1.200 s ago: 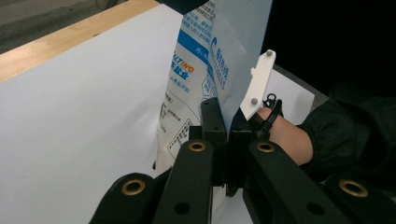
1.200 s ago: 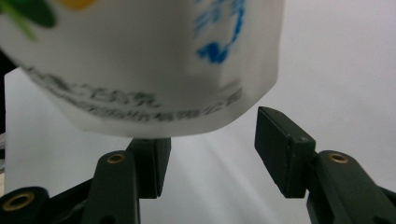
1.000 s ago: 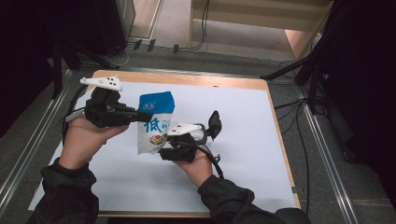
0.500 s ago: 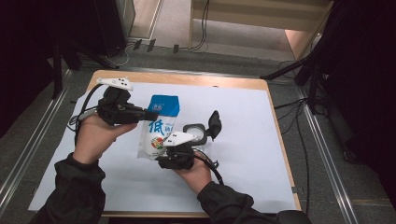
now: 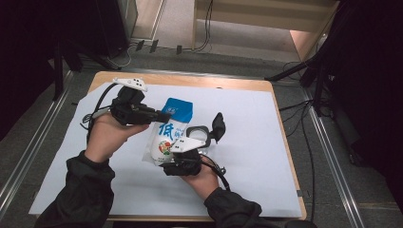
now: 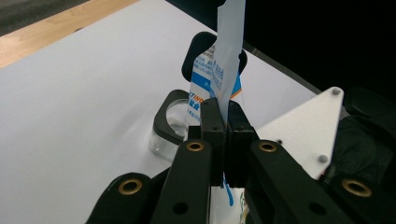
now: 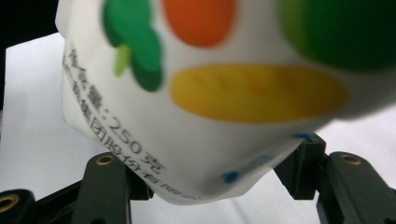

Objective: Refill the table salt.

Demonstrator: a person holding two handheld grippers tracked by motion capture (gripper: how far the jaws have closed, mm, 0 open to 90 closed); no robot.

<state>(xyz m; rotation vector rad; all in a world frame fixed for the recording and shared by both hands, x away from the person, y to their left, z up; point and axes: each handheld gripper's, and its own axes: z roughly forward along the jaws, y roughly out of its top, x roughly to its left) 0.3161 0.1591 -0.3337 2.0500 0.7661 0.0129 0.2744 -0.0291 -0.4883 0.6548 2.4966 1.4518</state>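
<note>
White-and-blue printed plastic pouch (image 5: pixel 168 135) now raised more upright, above the clear black-lidded jar (image 5: pixel 198 136). Left gripper (image 5: pixel 161 115) fingers pinch its blue top edge; right gripper (image 5: pixel 183 156) fingers clamp its bottom. Looks ready for tearing or pouring.

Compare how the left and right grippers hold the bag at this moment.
The left gripper is pinched flat on the thin blue top edge of the bag; the right gripper is spread wider, around the bag's bulging bottom. In the high view the left gripper comes in from the side at the top, the right gripper from below. Both are shut on the same bag.
</note>
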